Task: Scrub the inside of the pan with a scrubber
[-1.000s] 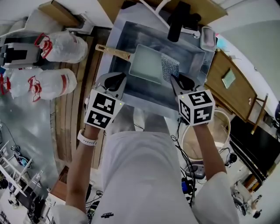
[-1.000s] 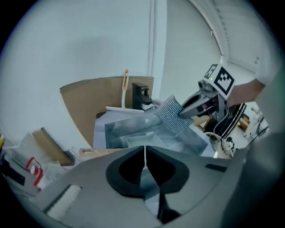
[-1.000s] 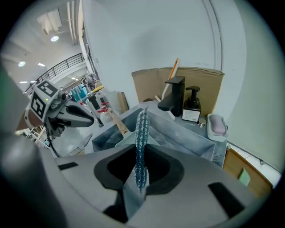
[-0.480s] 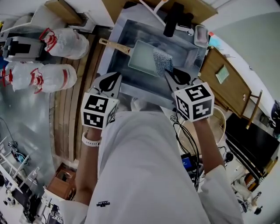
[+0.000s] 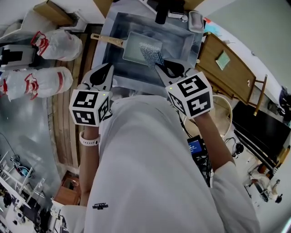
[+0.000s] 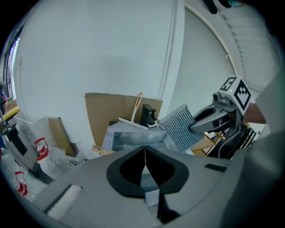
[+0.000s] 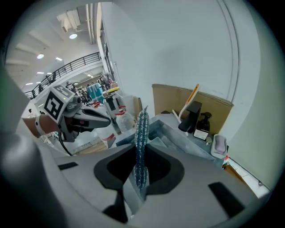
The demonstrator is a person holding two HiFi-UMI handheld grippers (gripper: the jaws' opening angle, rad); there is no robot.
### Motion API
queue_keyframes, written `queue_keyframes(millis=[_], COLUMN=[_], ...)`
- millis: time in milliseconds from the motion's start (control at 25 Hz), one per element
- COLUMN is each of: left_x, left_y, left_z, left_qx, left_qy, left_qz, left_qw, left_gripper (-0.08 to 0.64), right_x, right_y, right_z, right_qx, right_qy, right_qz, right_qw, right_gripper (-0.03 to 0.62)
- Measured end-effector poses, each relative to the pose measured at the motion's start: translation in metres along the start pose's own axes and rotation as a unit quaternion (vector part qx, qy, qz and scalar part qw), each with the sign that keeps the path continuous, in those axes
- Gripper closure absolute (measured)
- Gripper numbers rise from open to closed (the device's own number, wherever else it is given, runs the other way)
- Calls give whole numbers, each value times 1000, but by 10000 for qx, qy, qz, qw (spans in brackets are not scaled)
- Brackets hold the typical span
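The pale green square pan (image 5: 134, 47) with a wooden handle (image 5: 107, 40) lies inside the steel sink (image 5: 182, 43). My right gripper (image 5: 160, 67) is shut on the silvery mesh scrubber (image 5: 151, 54), which hangs over the pan's right edge. In the right gripper view the scrubber (image 7: 141, 133) stands edge-on between the pads. My left gripper (image 5: 107, 69) is shut and holds nothing, at the sink's near left rim. In the left gripper view its jaws (image 6: 144, 153) meet with nothing between them, and the scrubber (image 6: 180, 127) shows at the right with the right gripper (image 6: 218, 116).
A black faucet (image 5: 163, 10) and a soap dish (image 5: 195, 20) stand at the sink's far side. Two white plastic bags (image 5: 50, 45) lie to the left on wooden slats. A wooden table (image 5: 227, 63) and a round bucket (image 5: 223, 113) are on the right.
Both grippers have risen and drawn back from the sink. The scrubber has come up off the pan's right side in the right gripper.
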State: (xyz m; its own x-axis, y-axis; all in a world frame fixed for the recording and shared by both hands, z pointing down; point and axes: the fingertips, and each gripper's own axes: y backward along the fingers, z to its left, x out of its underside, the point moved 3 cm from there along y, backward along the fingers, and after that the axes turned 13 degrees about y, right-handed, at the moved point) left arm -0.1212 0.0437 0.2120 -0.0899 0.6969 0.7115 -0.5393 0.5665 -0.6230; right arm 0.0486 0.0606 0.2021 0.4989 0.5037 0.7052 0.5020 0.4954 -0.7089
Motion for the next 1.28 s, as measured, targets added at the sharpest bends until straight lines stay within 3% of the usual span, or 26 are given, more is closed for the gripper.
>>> queue_keyframes(millis=[360, 800, 1280], left_x=[-15, -20, -13], left_y=[1, 1, 10], left_z=[-10, -19, -27], left_qx=[72, 121, 216], left_qy=[-18, -112, -140], left_qz=[-176, -195, -200], left_qw=[9998, 9997, 9995], left_gripper=[552, 552, 552], right_x=[-17, -21, 5], right_y=[4, 3, 12], right_z=[-10, -19, -8], right_qx=[371, 455, 555], right_qy=[167, 139, -160], right_qz=[-281, -433, -348], right_qw=[9988, 9979, 9977], right_gripper=[541, 541, 541])
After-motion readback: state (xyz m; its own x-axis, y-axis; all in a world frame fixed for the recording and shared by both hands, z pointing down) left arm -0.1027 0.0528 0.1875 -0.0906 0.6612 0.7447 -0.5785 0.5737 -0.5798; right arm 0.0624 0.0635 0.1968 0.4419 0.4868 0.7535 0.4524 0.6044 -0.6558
